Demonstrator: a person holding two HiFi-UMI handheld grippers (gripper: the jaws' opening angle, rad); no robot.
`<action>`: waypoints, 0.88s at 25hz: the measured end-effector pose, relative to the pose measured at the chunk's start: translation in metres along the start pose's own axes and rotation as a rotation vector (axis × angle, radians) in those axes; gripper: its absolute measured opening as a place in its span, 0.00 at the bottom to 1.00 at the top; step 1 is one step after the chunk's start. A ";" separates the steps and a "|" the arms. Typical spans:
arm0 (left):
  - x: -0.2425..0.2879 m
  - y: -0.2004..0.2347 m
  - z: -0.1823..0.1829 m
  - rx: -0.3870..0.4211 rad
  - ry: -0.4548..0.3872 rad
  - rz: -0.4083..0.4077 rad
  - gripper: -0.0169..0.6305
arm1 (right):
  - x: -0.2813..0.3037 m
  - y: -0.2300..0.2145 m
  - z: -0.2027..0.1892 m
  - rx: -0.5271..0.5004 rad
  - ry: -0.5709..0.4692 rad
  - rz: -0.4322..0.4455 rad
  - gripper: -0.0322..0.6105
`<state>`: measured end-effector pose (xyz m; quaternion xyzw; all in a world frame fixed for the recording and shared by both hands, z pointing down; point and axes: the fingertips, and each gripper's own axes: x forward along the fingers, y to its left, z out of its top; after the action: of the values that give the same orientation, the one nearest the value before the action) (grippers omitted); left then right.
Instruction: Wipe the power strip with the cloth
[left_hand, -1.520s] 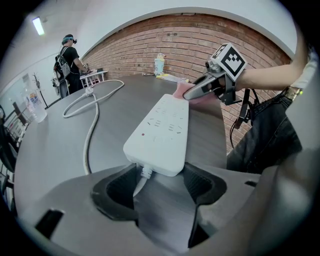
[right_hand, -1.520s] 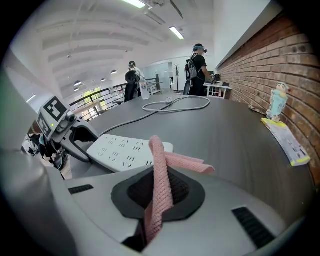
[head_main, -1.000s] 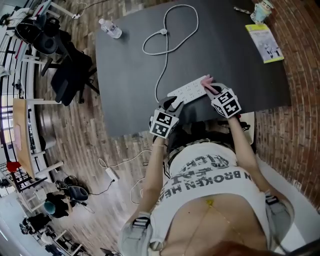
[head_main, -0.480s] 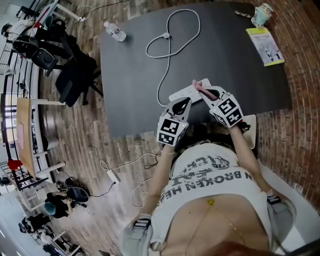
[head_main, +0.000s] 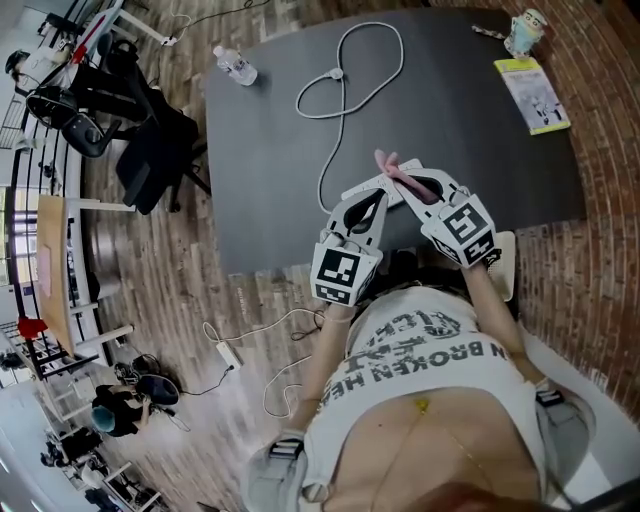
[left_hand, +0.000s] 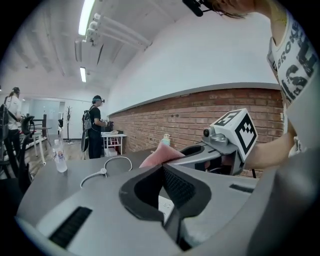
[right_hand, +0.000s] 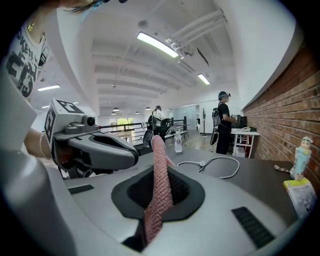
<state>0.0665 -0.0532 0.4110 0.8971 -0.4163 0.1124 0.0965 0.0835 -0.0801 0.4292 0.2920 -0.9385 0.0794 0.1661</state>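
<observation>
The white power strip (head_main: 378, 184) lies on the dark table (head_main: 270, 150), and its white cable (head_main: 335, 110) loops away toward the far side. My right gripper (head_main: 412, 184) is shut on the pink cloth (head_main: 393, 167), held in the air just over the strip's right end. The cloth (right_hand: 159, 175) stands up between the jaws in the right gripper view. My left gripper (head_main: 362, 203) hovers over the strip's left end. Its jaws meet, and nothing shows between them. A bit of the strip (left_hand: 165, 204) shows below its jaws, with the cloth (left_hand: 159, 156) and the right gripper (left_hand: 220, 145) beyond.
On the table's far side stand a water bottle (head_main: 231, 65) at the left and, at the right, a yellow booklet (head_main: 531, 85) and a small figurine (head_main: 526, 27). Black office chairs (head_main: 140, 140) stand left of the table. People stand in the room's background (right_hand: 222, 120).
Both grippers have risen off the table toward the camera. The left gripper's jaws have closed. The pink cloth went up from the strip with the right gripper.
</observation>
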 end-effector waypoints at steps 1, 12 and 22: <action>-0.001 -0.001 0.005 0.006 -0.008 0.002 0.04 | -0.001 0.001 0.004 -0.005 -0.008 0.000 0.08; -0.010 -0.004 0.019 0.018 -0.038 0.027 0.04 | -0.015 0.007 0.024 -0.025 -0.051 0.001 0.07; -0.017 -0.010 0.024 0.019 -0.055 0.038 0.04 | -0.025 0.013 0.034 -0.049 -0.075 0.008 0.07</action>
<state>0.0666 -0.0405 0.3819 0.8926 -0.4347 0.0935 0.0746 0.0860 -0.0651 0.3879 0.2869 -0.9469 0.0459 0.1377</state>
